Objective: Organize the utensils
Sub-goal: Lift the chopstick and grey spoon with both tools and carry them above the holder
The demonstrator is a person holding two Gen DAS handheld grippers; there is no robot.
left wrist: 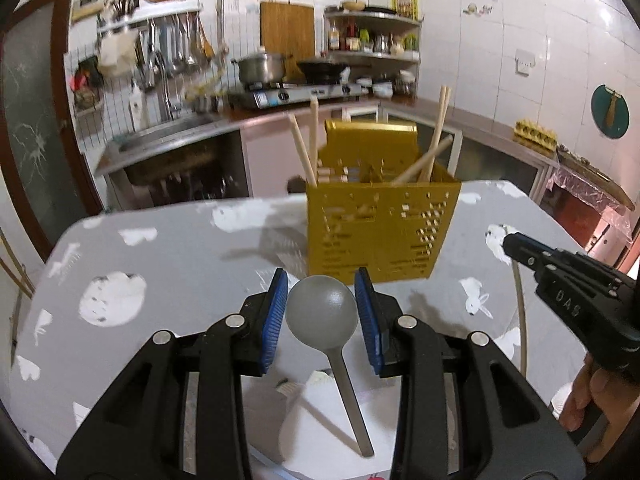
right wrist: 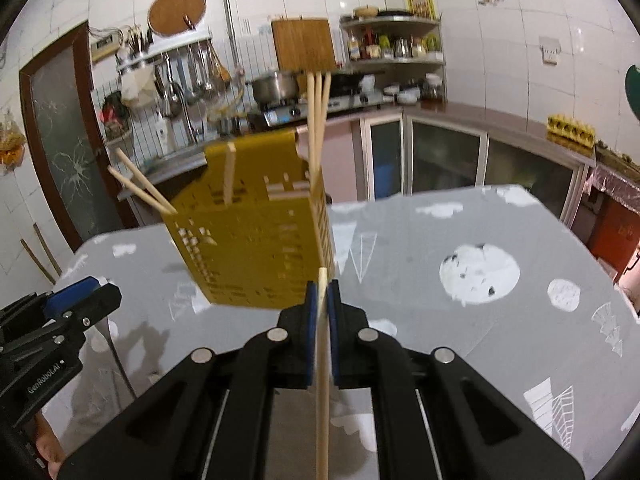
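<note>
A: Nearest first. The left gripper (left wrist: 322, 312) has its blue pads (left wrist: 277, 320) set narrow around the bowl of a grey spoon (left wrist: 322, 310), the handle hanging down toward the camera. The pads only flank a round bowl; whether they bite on it I cannot tell, so it could swivel or slide out.

B: And the right gripper (right wrist: 323, 300)?

A: Pinched nearly closed on one wooden chopstick (right wrist: 322, 380), upright, gripped near its top end. That long tail below could swing and catch the grey tablecloth (right wrist: 440, 340).

B: Farther on?

A: The yellow perforated holder (left wrist: 376, 236) stands mid-table, already with chopsticks (left wrist: 436, 136) leaning out at angles. Judging by that, an incoming stick or spoon could knock those, or hit the rim and tip the light box.
</note>
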